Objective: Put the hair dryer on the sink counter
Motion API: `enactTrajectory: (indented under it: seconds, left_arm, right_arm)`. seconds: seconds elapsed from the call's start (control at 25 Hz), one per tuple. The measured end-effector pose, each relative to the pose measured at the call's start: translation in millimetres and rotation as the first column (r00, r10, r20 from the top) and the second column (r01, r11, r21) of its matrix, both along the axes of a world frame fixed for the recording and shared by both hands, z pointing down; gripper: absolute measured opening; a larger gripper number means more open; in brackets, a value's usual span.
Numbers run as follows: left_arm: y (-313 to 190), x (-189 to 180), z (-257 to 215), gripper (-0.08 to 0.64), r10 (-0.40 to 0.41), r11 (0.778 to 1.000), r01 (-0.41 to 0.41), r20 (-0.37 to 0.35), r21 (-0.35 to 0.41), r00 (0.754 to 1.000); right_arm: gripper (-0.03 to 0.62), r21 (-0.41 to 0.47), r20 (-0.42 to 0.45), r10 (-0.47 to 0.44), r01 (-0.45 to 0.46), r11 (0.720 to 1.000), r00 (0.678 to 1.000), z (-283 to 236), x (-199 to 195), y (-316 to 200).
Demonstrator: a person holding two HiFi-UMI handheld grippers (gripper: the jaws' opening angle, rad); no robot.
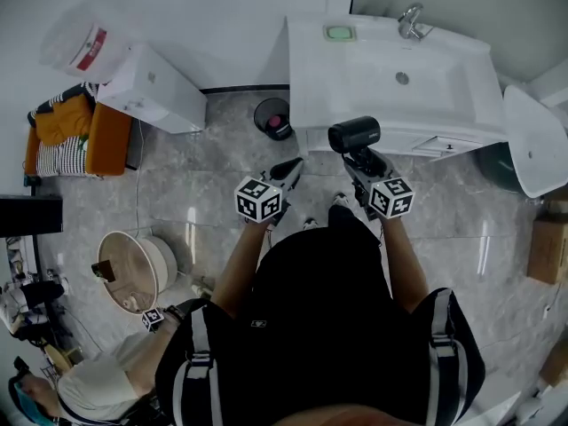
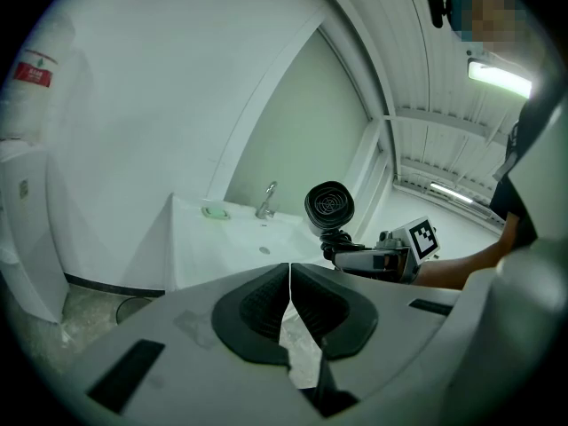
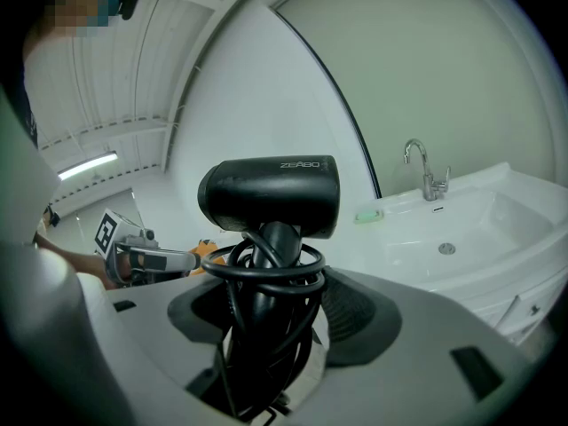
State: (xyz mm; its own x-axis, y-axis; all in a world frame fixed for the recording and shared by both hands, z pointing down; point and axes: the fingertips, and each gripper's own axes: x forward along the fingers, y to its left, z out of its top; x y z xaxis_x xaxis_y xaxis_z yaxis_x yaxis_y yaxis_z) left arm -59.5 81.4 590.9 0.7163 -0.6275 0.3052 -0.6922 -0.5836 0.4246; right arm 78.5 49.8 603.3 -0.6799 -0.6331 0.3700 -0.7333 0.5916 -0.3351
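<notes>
Two grippers, one load (only the right is working)

1. Right gripper (image 3: 266,327): jaws pinching the handle of the dryer (image 3: 269,193), with the coiled cord (image 3: 266,269) caught between the pads. The barrel stands up, clear above the jaws.
2. Left gripper (image 2: 289,313): jaws pressed together with nothing in them, held just beside the right one and pointing at the counter (image 1: 306,78).
3. Dryer, position: in the air at the counter's front edge, left of the basin (image 1: 417,82), not yet set down.
4. Counter: flat white deck on the left, a soap dish (image 1: 339,33) at the back and the tap (image 1: 410,20) behind the basin.

Handling, as judged: carry it forward over the left deck, short of the soap dish. Lower it until the barrel and handle both lie flat, so it cannot roll toward the basin. Keep the cord on the deck rather than hanging over the rim, and spread the jaws only once the weight rests
</notes>
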Motion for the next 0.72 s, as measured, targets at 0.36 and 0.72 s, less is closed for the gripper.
enactTrajectory:
  seconds: [0.36, 0.72]
  left_arm:
    - [-21.2, 3.6, -0.3, 0.017, -0.018, 1.000, 0.018, -0.006, -0.019, 1.000]
    - [-49.4, 17.4, -6.4, 0.017, -0.053, 0.998, 0.053, -0.002, -0.019, 0.999]
  right_arm:
    - [0.325, -0.017, 0.002, -0.015, 0.015, 1.000, 1.000, -0.9, 4.7, -19.3]
    - [0.325, -0.042, 0.010, -0.056, 0.056, 0.998, 0.998, 2.7, 14.9, -49.5]
